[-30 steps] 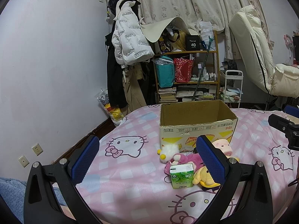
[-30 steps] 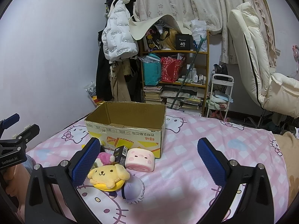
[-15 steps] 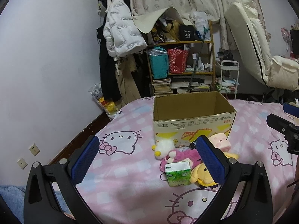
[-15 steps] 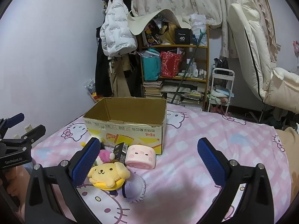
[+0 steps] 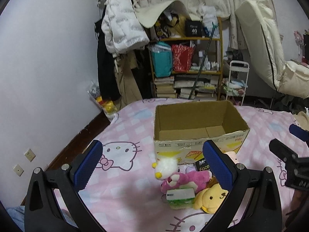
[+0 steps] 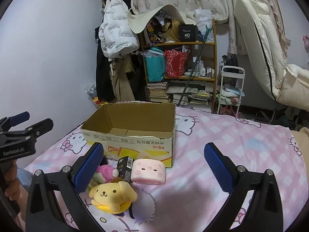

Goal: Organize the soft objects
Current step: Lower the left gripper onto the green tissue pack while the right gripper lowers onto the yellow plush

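Cardboard box [image 5: 199,123], open-topped, rectangular and empty, sits mid-frame on a pink checked cat-print bedsheet [image 5: 123,135], with the soft pile just in front of it at lower centre: fuzzy white plush [image 5: 166,164], shaggy pink plush [image 5: 185,179], rounded yellow dog plush [image 6: 113,195], smooth pink pig-face cushion [image 6: 148,172], a green tissue pack [image 5: 180,198] and a small black carton [image 6: 125,167]. Left gripper [image 5: 152,168] and right gripper [image 6: 154,168] both hover above the sheet with blue ribbed pads spread wide, pinching nothing. Cluttered wooden shelf [image 6: 179,73] fills the upper centre.
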Tool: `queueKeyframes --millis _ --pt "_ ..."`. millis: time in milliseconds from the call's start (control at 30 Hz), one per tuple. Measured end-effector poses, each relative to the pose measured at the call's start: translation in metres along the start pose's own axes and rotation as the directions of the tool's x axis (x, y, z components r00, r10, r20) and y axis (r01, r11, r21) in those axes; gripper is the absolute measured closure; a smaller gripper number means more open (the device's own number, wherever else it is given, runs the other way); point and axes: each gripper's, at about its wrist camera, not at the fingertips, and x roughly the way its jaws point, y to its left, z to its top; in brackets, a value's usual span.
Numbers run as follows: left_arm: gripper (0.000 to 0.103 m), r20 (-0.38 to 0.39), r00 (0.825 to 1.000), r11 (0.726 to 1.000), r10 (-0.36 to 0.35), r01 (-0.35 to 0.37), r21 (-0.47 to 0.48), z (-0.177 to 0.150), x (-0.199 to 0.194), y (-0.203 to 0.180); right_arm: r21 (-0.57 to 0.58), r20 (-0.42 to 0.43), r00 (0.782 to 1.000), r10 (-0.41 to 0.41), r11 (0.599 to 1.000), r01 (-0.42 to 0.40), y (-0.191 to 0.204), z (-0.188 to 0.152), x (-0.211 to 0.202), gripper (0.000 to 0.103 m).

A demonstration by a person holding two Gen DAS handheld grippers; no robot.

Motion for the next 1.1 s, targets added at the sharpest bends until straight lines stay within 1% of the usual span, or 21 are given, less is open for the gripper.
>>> queueKeyframes --millis 100,200,300,367,433,567,667,767,933,1000,1067,1100 --pt "0.001 -0.051 0.998 1.0 -0.022 0.021 -0.021 0.003 0.018 0.002 -0.013 -0.019 1.0 0.003 1.0 -0.003 0.005 -0.002 0.011 0.0" --pt "0.001 -0.11 0.994 1.0 -0.021 0.02 -0.008 0.001 0.036 -0.001 -0.016 -0.043 0.999 0.004 1.0 -0.004 0.009 -0.006 0.024 0.0" --pt "0.001 -0.185 0.983 1.0 -0.018 0.022 0.02 -0.002 0.057 -0.007 -0.017 -0.071 0.997 0.012 1.0 -0.013 0.015 -0.012 0.037 0.0" --pt "0.001 -0.23 0.973 0.999 -0.034 0.039 0.017 -0.007 0.068 -0.008 -0.028 -0.09 0.996 0.015 0.999 -0.017 0.019 -0.016 0.044 0.0" --pt "0.001 -0.261 0.964 0.999 -0.045 0.049 0.011 -0.012 0.075 -0.009 -0.042 -0.113 0.993 0.019 0.999 -0.024 0.023 -0.021 0.049 0.0" --pt "0.001 -0.303 0.952 0.999 -0.042 0.045 0.003 -0.017 0.084 -0.007 -0.059 -0.159 0.987 0.028 0.998 -0.038 0.029 -0.028 0.057 0.0" --pt "0.001 -0.345 0.937 0.998 -0.059 0.062 -0.003 -0.023 0.092 -0.008 -0.086 -0.194 0.98 0.047 0.994 -0.065 0.033 -0.036 0.06 0.0" --pt "0.001 -0.392 0.917 0.997 -0.074 0.074 -0.014 -0.03 0.1 -0.007 -0.11 -0.229 0.972 0.046 0.991 -0.073 0.038 -0.044 0.065 0.0" --pt "0.001 -0.449 0.89 0.996 -0.083 0.086 -0.014 -0.04 0.109 -0.006 -0.143 -0.276 0.96 0.054 0.985 -0.096 0.046 -0.054 0.072 0.0" --pt "0.001 -0.464 0.882 0.996 -0.084 0.089 -0.011 -0.043 0.111 -0.007 -0.162 -0.289 0.956 0.053 0.981 -0.103 0.051 -0.057 0.073 0.0" --pt "0.001 -0.472 0.877 0.995 -0.085 0.096 -0.001 -0.048 0.112 -0.009 -0.169 -0.303 0.951 0.055 0.979 -0.111 0.055 -0.061 0.074 0.0" --pt "0.001 -0.483 0.871 0.995 -0.086 0.1 0.003 -0.05 0.115 -0.011 -0.173 -0.312 0.948 0.056 0.978 -0.114 0.057 -0.063 0.075 0.0"
